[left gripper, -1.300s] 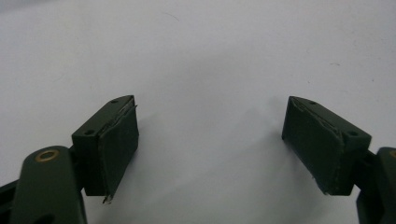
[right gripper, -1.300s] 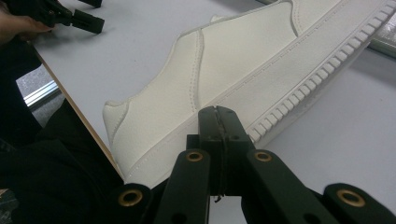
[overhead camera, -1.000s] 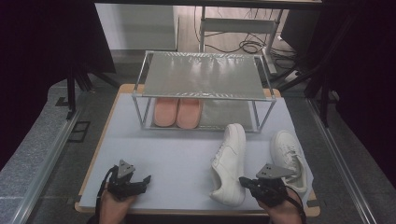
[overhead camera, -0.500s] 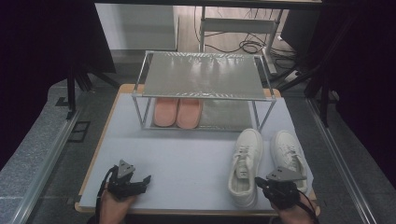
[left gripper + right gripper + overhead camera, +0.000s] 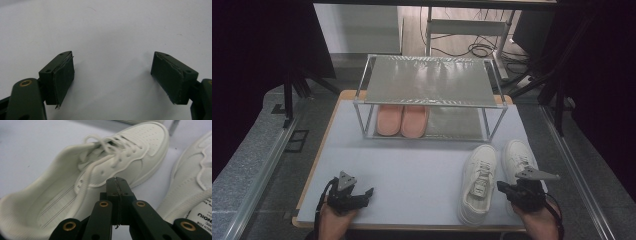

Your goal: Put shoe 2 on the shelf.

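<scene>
Right gripper [image 5: 507, 188], jaws together, sits at 3 o'clock of the white sneaker [image 5: 478, 180]; left gripper [image 5: 364, 193] jaws apart

Cut off by the right edge of the right gripper view: the right sneaker [image 5: 192, 182], with its insole print readable only in part at the lower corner. Hidden in the high view: the heel of that sneaker [image 5: 518, 157] behind the right gripper [image 5: 507, 188], and the backs of the pink slippers [image 5: 402, 120] under the top of the shelf rack [image 5: 428, 80]. Blurred in the right gripper view: the laces of the left sneaker [image 5: 105, 167]; cut off at the bottom of the left gripper view: the lower parts of both black jaws of the left gripper [image 5: 113, 75].
</scene>
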Tool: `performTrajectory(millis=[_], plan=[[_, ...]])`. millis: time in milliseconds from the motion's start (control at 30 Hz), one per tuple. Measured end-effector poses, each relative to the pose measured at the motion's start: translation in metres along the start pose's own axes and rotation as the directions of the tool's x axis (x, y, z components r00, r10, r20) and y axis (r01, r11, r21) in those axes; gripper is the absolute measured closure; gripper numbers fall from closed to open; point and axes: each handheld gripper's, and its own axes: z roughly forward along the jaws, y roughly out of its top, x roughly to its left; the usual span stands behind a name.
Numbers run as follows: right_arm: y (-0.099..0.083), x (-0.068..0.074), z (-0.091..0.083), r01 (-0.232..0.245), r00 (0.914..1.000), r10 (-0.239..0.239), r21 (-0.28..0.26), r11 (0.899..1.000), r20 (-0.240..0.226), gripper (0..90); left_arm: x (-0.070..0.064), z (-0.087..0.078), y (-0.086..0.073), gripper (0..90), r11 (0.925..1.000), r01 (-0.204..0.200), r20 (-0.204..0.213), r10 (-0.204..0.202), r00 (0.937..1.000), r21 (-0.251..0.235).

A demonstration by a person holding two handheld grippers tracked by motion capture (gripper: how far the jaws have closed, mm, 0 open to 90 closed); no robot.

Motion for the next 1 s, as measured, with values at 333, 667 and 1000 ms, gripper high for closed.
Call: performTrajectory(millis=[333, 667, 1000], plan=[[0.010, -0.001, 0.019, -0.045, 0.9981, 0.042, 0.065, 0.997, 0.046, 90.0, 0.000, 0.000, 0.000, 19.1, 1.0000, 0.000, 0.000, 0.000, 1.0000, 0.000], [0.016, 0.005, 0.029, -0.020, 0.9976, 0.014, 0.084, 0.996, 0.068, 90.0, 0.000, 0.000, 0.000, 19.1, 1.0000, 0.000, 0.000, 0.000, 1.0000, 0.000], [0.023, 0.009, 0.040, -0.004, 0.9983, -0.001, 0.084, 0.996, 0.059, 90.0, 0.000, 0.000, 0.000, 19.1, 1.0000, 0.000, 0.000, 0.000, 1.0000, 0.000]])
